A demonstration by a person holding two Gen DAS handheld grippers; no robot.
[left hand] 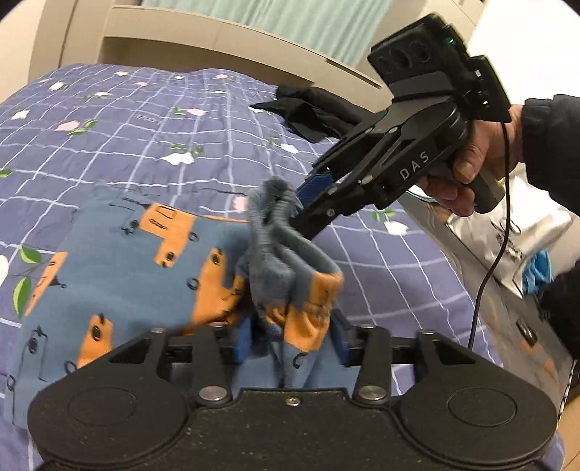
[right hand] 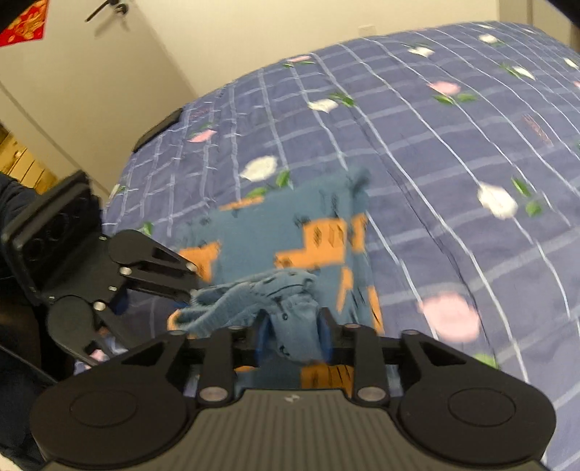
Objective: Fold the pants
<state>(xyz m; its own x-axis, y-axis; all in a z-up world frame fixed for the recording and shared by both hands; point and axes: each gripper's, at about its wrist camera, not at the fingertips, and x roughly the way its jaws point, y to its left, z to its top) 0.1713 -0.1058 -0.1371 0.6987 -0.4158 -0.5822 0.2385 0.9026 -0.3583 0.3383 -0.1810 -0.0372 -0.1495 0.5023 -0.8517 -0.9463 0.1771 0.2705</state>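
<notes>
Left wrist view: the pants (left hand: 127,261), blue with orange blocks, lie spread on the bed from centre to 8 o'clock; their ribbed waistband is bunched and lifted at the centre.
Left claw (left hand: 291,337): at 6 o'clock, partly open. Bunched cloth stands between the blue pads, with a dark gap at the left pad, so it is not gripping.
Right claw (left hand: 304,206): comes in from 3 o'clock, tips at the top of the waistband, held by a hand (left hand: 471,170) in a dark sleeve.
Right wrist view: cloth fills the gap between the right claw's pads at 6 o'clock; I cannot tell whether they press on it. The left claw is at 9 o'clock. This picture is blurred.
Only in left view: a black garment (left hand: 315,112) at 1 o'clock, a headboard (left hand: 217,40), a mint curtain (left hand: 308,21), a black cable (left hand: 496,235) and a silvery bag (left hand: 507,232) at 3 o'clock.
Only in right view: a door handle (right hand: 108,7) and a red decoration (right hand: 21,21) at 11 o'clock.
Count: one pair of pants, two claws, one black garment.
Bed: a purple-blue checked quilt (left hand: 145,145) with pink and white flowers.
Room: cream walls (right hand: 108,90).
</notes>
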